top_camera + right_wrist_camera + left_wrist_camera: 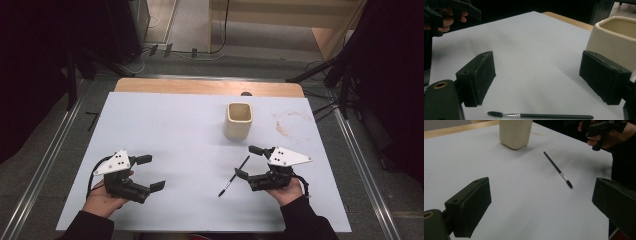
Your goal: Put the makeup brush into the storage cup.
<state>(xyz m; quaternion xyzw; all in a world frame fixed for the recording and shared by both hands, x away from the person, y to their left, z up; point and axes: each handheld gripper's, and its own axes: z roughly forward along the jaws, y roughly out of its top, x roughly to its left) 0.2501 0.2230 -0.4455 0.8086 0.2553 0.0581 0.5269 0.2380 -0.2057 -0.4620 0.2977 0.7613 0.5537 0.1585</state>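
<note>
Thin, light, stiff brush (pixel 233 176) lies flat at lower centre beside the wide-open, empty right tool (pixel 248 161); pinch its mid-handle.

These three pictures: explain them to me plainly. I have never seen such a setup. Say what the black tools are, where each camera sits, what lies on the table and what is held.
A person holds a hand-operated gripper in each hand: left gripper, right gripper. The high view looks down from above the table. The other two cameras ride on the grippers and look along their black jaws. On the table stand a cream square cup and, lying flat, a small black spoolie brush, just in front of the right gripper. Both pairs of jaws stand open; nothing is held.
</note>
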